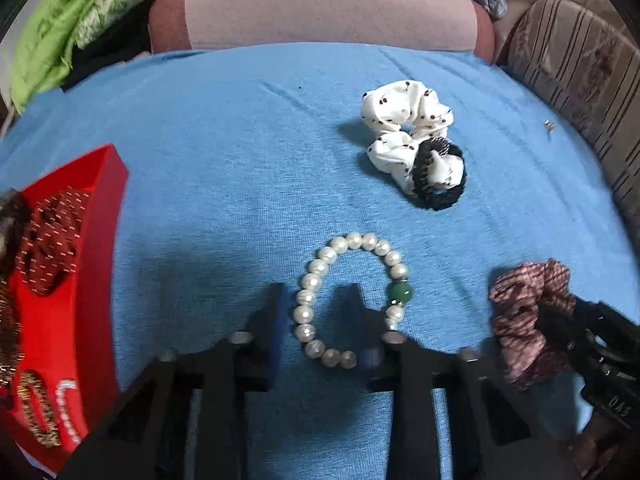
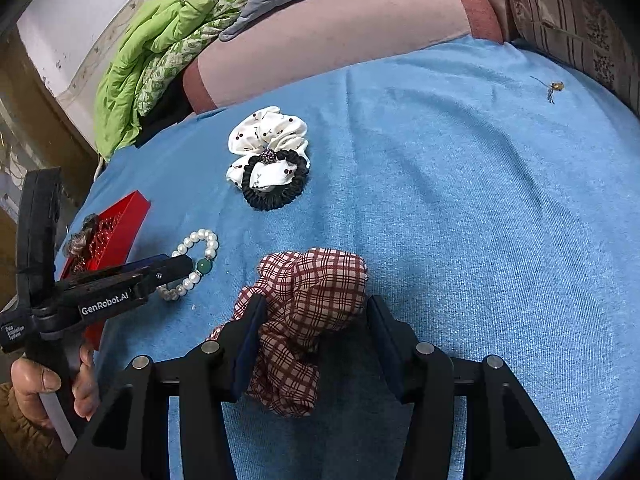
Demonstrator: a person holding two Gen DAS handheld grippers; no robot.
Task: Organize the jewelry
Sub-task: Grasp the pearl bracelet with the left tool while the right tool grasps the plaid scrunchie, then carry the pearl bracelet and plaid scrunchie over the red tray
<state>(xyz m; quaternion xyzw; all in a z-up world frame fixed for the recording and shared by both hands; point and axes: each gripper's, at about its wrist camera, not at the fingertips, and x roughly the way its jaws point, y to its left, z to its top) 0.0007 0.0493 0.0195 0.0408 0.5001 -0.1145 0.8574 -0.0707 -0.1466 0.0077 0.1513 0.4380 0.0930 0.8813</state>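
**Sorting half done: bracelet and scrunchies wait outside the red box**

The left hand-held gripper (image 1: 320,300) is spread open, one finger outside the pearl bracelet (image 1: 352,300) and the other inside its ring, straddling the left run of beads without pinching them yet. The right hand-held gripper (image 2: 316,312) is likewise released, its fingers on either side of the plaid scrunchie (image 2: 308,316), which bulges between them; whether the pads already touch the fabric is hard to tell.

To the left, the red box (image 1: 108,216) already holds a dark red sparkly scrunchie (image 1: 52,240), gold pieces and what looks like a small pearl strand, so part of the job appears done. Left on the blue cloth (image 1: 220,160) are the bracelet, the plaid scrunchie, a white cherry-print scrunchie (image 1: 404,112) with a black hair tie (image 1: 440,196) lying over it, and a small gold trinket (image 2: 555,88) well apart.

The bracelet is a loop of uneven white pearls with one green bead (image 1: 401,294), lying flat near the box.
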